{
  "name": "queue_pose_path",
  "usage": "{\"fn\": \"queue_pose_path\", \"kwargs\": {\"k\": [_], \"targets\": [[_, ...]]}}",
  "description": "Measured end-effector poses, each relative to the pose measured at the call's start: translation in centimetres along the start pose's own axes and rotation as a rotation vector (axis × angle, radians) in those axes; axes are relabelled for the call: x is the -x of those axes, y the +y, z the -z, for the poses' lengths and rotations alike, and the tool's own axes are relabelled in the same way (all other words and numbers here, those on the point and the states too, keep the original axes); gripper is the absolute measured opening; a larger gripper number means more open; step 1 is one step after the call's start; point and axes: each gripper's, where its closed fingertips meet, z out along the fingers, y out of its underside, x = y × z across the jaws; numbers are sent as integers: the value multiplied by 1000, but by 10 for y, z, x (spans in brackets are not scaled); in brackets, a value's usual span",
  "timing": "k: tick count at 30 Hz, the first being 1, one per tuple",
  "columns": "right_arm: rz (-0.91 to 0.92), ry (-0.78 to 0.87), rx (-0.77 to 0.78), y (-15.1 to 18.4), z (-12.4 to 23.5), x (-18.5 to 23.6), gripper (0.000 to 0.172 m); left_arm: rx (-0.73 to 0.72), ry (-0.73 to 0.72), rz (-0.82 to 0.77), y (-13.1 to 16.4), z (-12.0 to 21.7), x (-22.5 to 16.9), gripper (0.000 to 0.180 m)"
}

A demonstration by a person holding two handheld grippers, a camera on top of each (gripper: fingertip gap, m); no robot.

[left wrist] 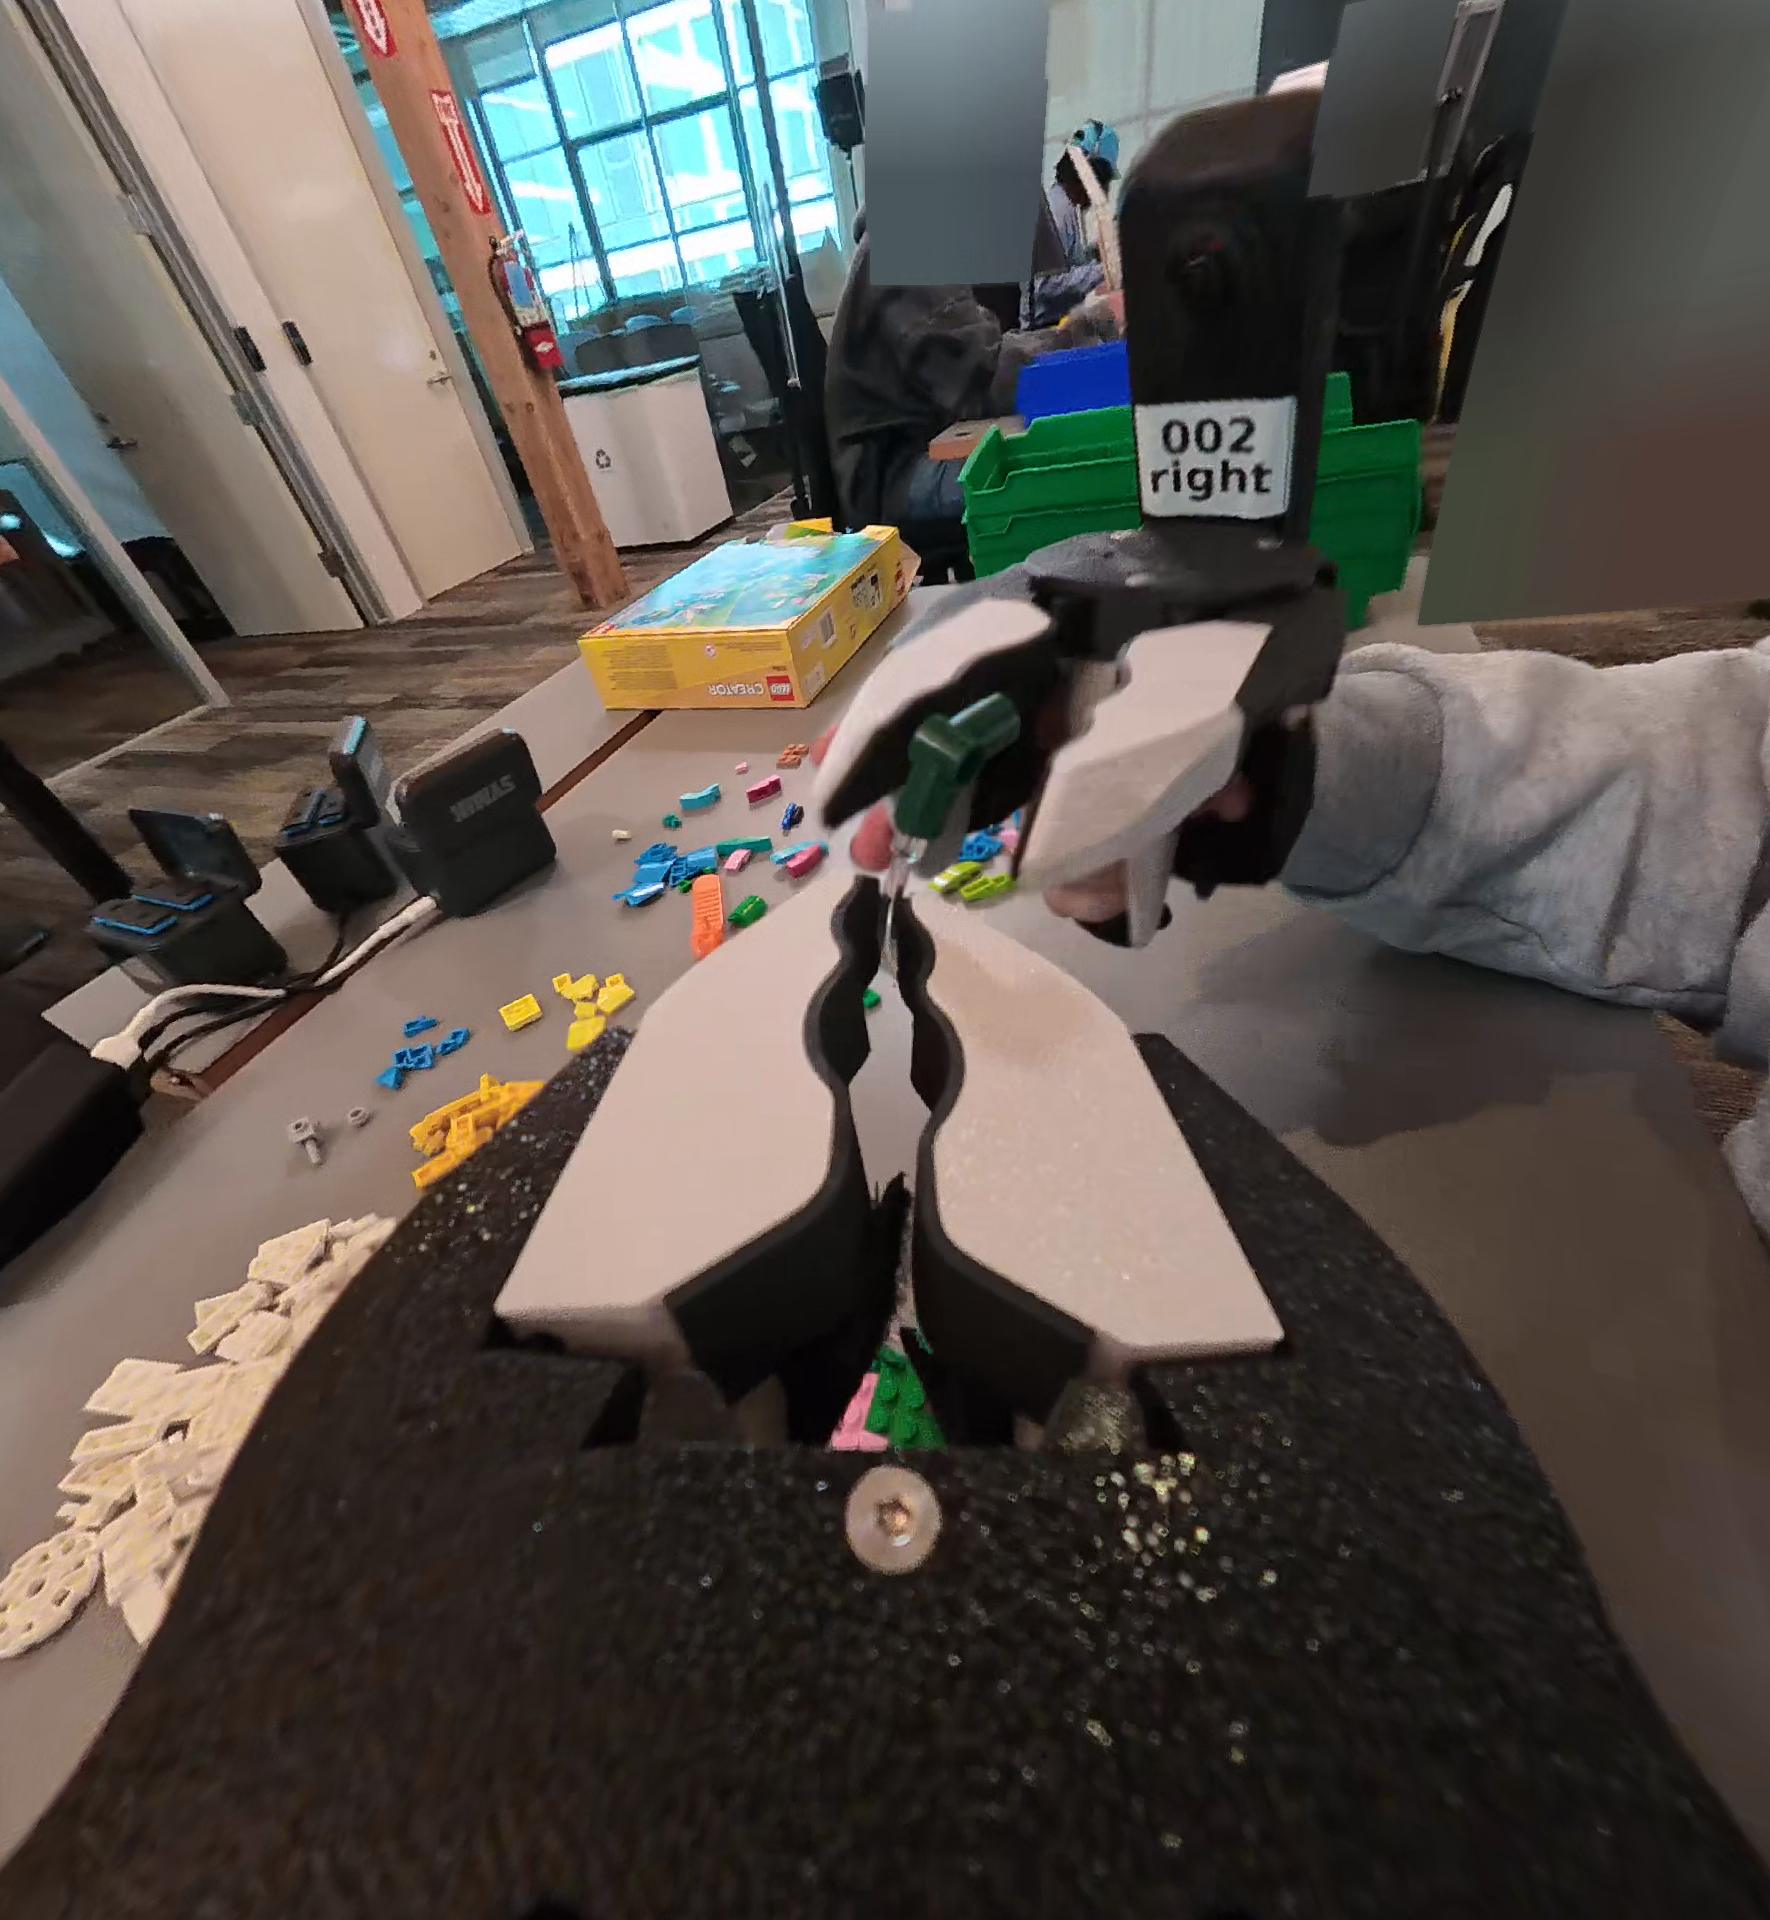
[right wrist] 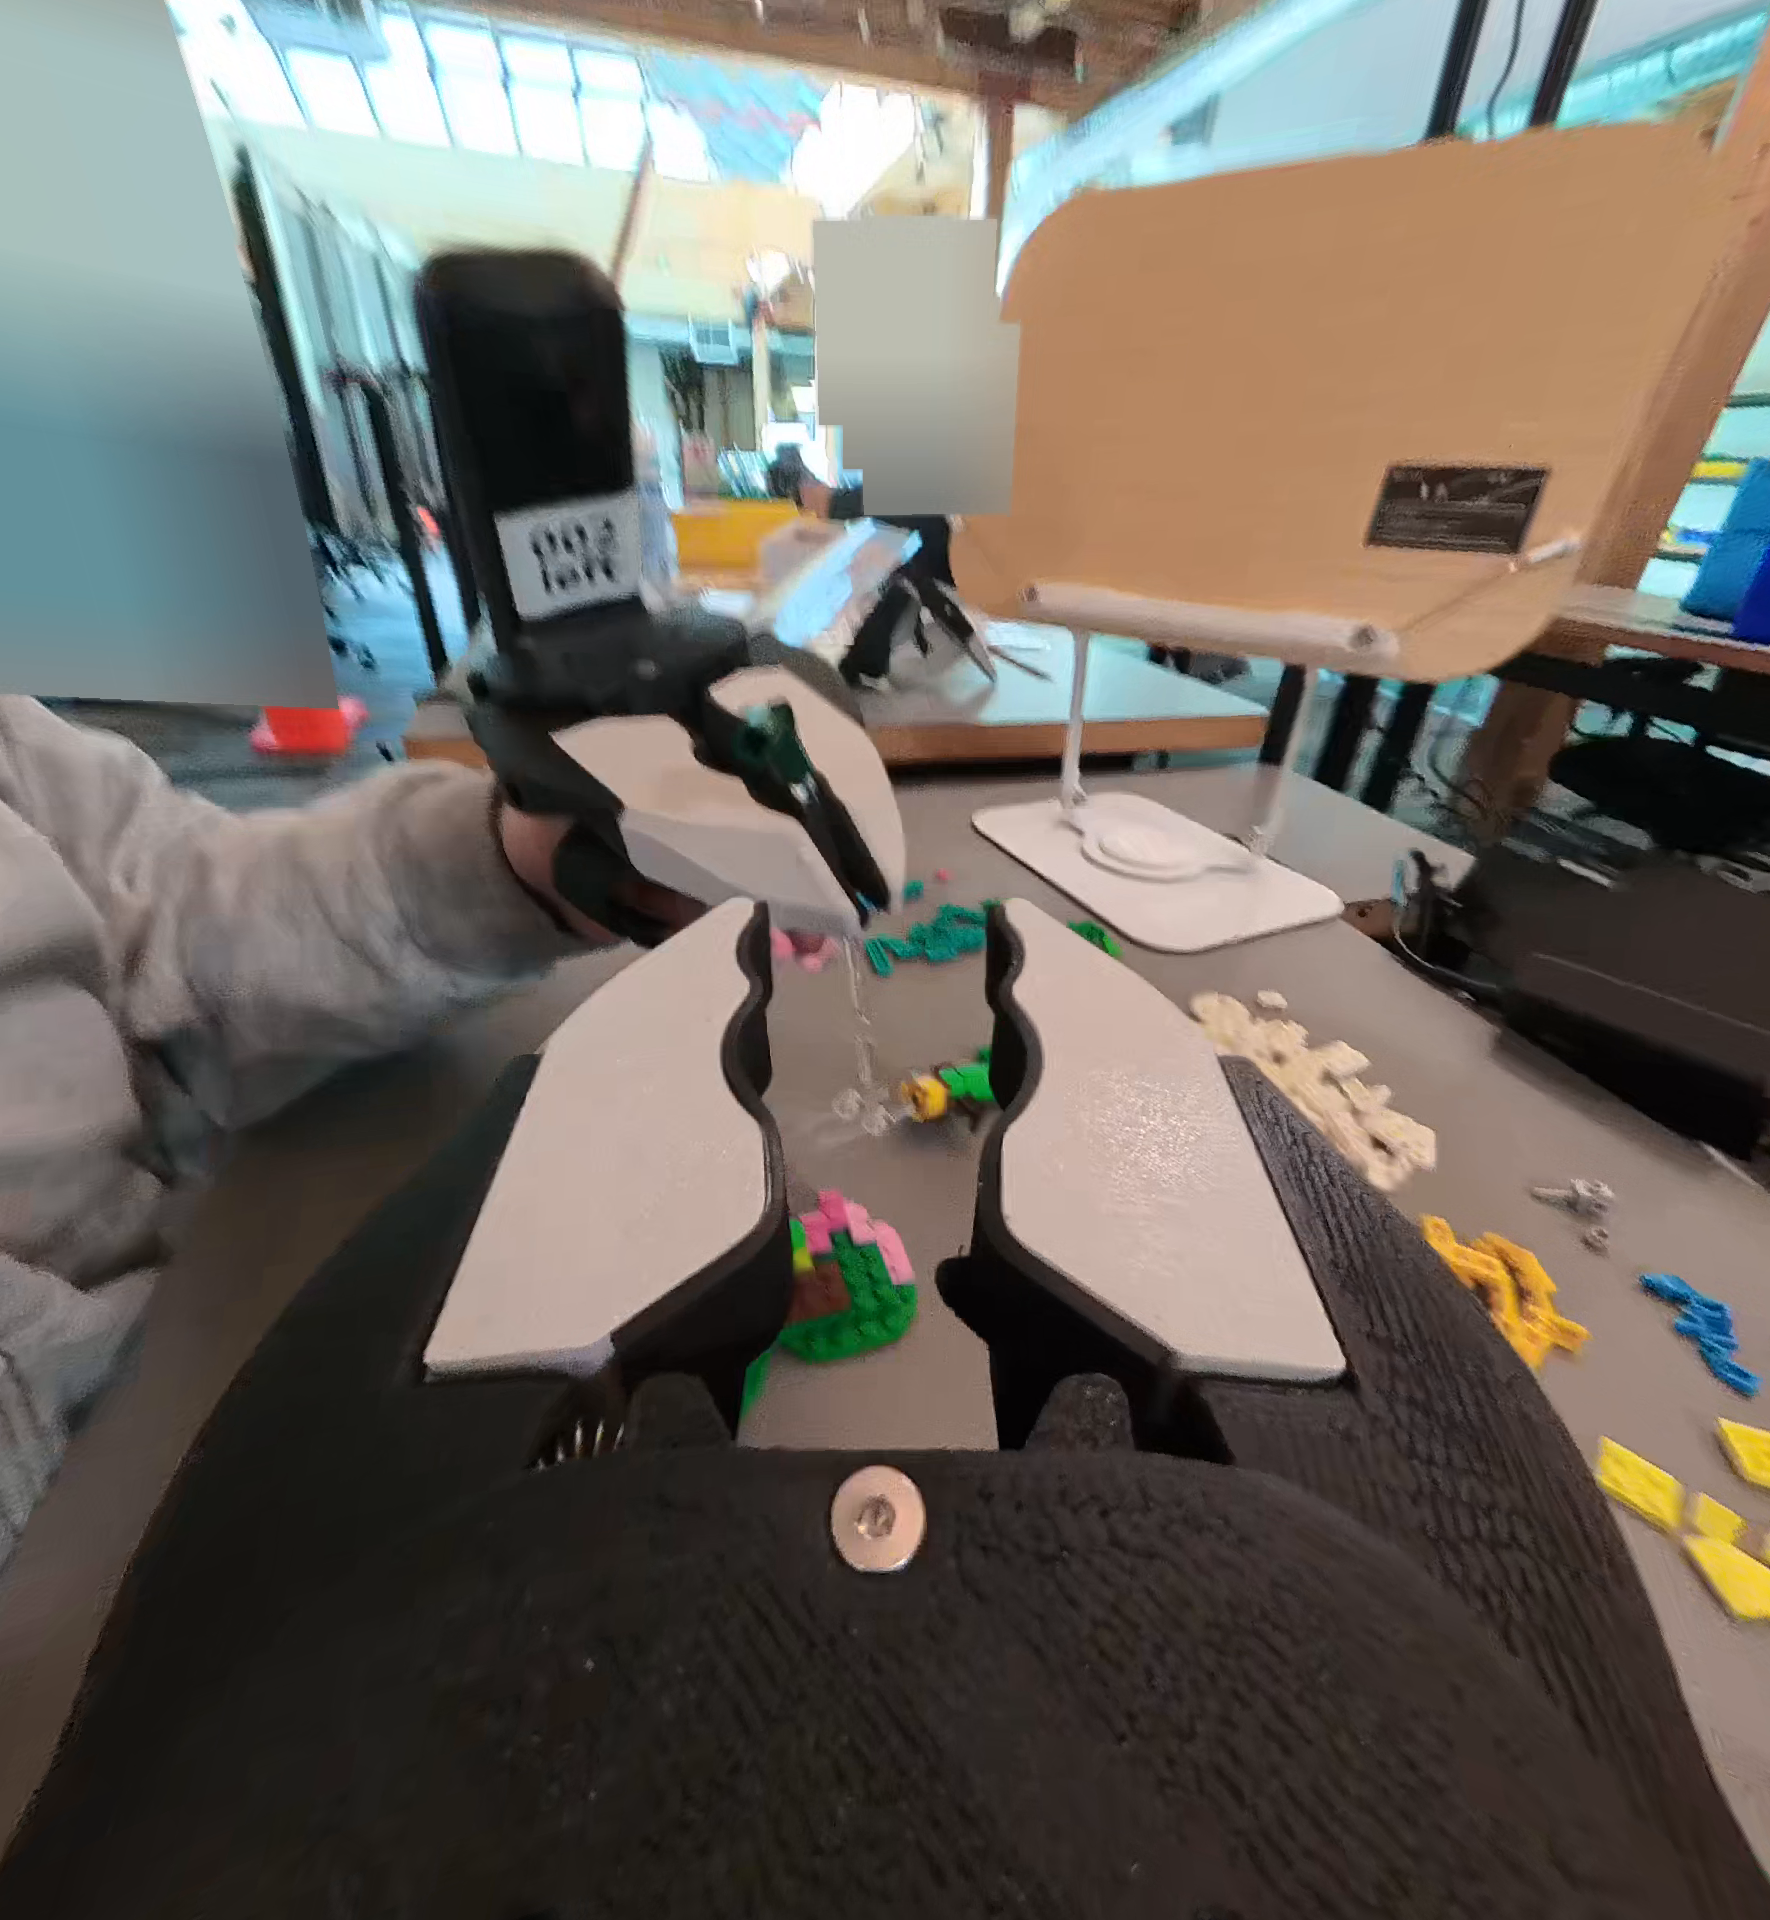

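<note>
Jaws of the left gripper [left wrist: 886,920] are closing tight at their tips on a thin clear rod [right wrist: 853,987]. The rod is hanging down from those tips, held above the tabletop [left wrist: 1224,987]. Its lower end is carrying a small clear piece, just beside a yellow-and-green figure [right wrist: 938,1091]; whether that end is touching the tabletop I cannot tell.

Jaws of the right gripper [right wrist: 876,920] are standing wide apart. The rod is passing through the gap between them, and neither pad is pressing on it. The two grippers are facing each other, tips nearly meeting.

A green-and-pink build [right wrist: 850,1288] is lying under the right gripper. Teal pieces [right wrist: 928,940] are lying just beyond the rod, and white pieces [left wrist: 164,1403] and yellow pieces [left wrist: 580,1003] are lying off to the sides. A yellow box [left wrist: 746,634] is sitting farther back.
</note>
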Motion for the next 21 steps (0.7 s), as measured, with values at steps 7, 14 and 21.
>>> {"fn": "queue_pose_path", "kwargs": {"k": [7,14,21], "targets": [[50,-9,-55,-10,-8,16,25,104,-15,-73,11,-10,-5,4],[-59,-58,-105,-16,-9,18,6,91,54,-42,9,-11,-21,8],[-303,-210,-231,-29,-2,21,6,40,224,90,-3,-13,-44,32]]}}
